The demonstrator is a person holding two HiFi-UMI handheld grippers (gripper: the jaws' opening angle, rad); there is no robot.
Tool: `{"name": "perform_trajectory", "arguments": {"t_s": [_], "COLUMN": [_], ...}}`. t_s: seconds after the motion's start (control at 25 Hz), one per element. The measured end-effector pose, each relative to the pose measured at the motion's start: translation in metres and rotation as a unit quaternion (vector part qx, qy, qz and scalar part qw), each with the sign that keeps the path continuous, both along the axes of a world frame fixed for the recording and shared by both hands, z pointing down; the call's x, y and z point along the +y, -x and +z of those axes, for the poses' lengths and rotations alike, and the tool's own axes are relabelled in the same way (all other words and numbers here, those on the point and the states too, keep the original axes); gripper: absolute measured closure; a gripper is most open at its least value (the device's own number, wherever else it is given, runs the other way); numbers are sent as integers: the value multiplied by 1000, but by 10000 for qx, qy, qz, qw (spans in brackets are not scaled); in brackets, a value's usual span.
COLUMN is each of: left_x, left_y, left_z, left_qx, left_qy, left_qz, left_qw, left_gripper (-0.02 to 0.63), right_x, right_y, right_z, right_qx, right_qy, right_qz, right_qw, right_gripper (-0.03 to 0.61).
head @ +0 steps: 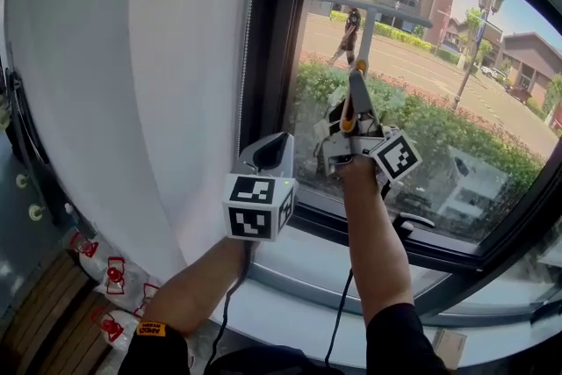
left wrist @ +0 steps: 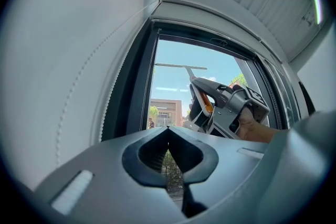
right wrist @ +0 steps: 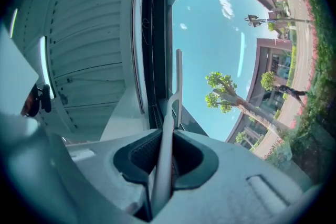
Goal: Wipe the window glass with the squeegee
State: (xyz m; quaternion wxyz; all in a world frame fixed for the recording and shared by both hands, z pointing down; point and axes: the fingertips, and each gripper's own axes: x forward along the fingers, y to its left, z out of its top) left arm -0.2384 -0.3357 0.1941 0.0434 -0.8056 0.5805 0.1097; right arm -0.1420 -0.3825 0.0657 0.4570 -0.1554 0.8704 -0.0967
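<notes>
The squeegee (head: 364,22) stands upright against the window glass (head: 457,92), its grey blade crosswise at the top and its handle pointing down. My right gripper (head: 355,105) is shut on that handle; in the right gripper view the handle (right wrist: 164,162) runs up between the jaws to the blade (right wrist: 178,78). My left gripper (head: 266,152) hovers lower left, in front of the dark window frame (head: 268,39), shut and holding nothing. In the left gripper view its jaws (left wrist: 169,132) meet, and beyond them show the right gripper (left wrist: 231,107) and the squeegee blade (left wrist: 181,66).
A white roller blind (head: 132,83) covers the left part of the window. The pale sill (head: 299,263) runs below the glass, with a window handle (head: 413,224) at the lower frame. Red-and-white packets (head: 110,277) lie at the lower left. Cables hang from both grippers.
</notes>
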Motion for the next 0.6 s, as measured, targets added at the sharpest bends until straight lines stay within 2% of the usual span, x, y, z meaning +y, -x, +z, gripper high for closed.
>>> {"name": "perform_trajectory", "arguments": {"t_s": [0.28,0.6], "left_x": [-2,-8], "left_y": [7,1], "left_z": [43,59], "left_qx": [19,-65], "left_qy": [349,463], "left_qz": [-90,-128], "left_qw": [9993,9988], "left_gripper": [595,595], "right_x": [4,5], "right_y": [-2,-5], "right_z": [67,82], "right_qx": [147,284], "right_qy": [290,344], "right_qz": [50,37], "right_qw": [9995,9990], "right_gripper": [531,531]}}
